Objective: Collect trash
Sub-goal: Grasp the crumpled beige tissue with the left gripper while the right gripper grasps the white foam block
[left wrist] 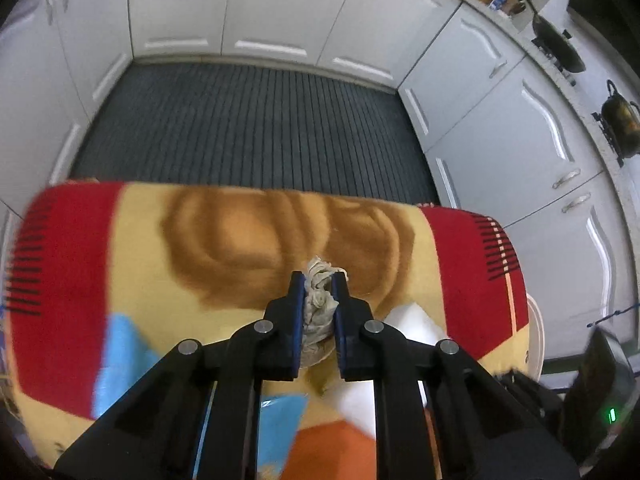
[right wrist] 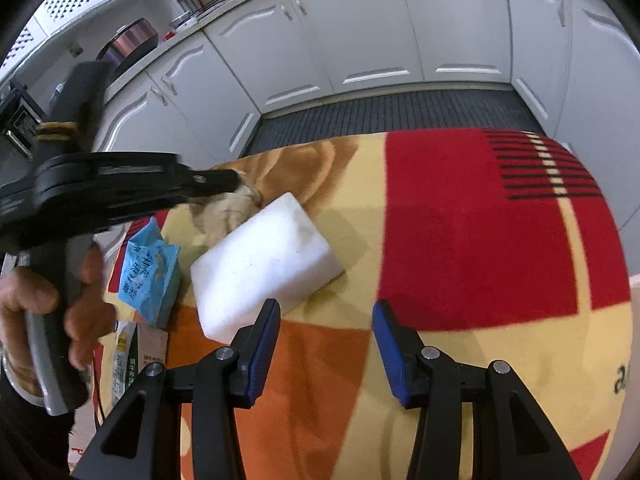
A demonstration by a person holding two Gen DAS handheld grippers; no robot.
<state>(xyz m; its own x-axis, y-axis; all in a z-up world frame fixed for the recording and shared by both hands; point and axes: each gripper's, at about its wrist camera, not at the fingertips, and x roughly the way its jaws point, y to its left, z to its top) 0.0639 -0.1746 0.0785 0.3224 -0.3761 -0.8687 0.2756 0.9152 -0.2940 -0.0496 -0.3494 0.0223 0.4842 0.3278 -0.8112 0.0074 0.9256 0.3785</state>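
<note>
A person clearing rubbish off a blanket-covered table in a white kitchen has one piece in hand and the rest still lying. The left gripper (left wrist: 319, 280) is clamped on a crumpled wad (left wrist: 319, 300) of beige paper, its blue pads pressed into both sides, just above the blanket (left wrist: 248, 236) near the middle of the table. No bin shows in either view, so where the wad will go cannot be told.

Seen from the right wrist, the leftovers run from the table's left edge inward: a green-and-white carton (right wrist: 124, 356) at the near left edge, a blue packet (right wrist: 150, 276) just beyond it, then a white block (right wrist: 266, 264), which lies beside the spot where the wad is being lifted. The hand (right wrist: 44, 300) on the left tool's grip shows at the frame's left. The right gripper (right wrist: 326, 336) hangs partly open and empty over the orange patch, the block's near corner just outside its left pad. By this reading the job is at an early stage: one item gripped, at least three left.

The blanket is red, yellow, brown, orange and blue. Beyond the table's far edge lies a dark ribbed mat (left wrist: 256, 120), ringed by white cabinets (left wrist: 280, 8). On the right, pans (left wrist: 560, 44) sit on a stove.
</note>
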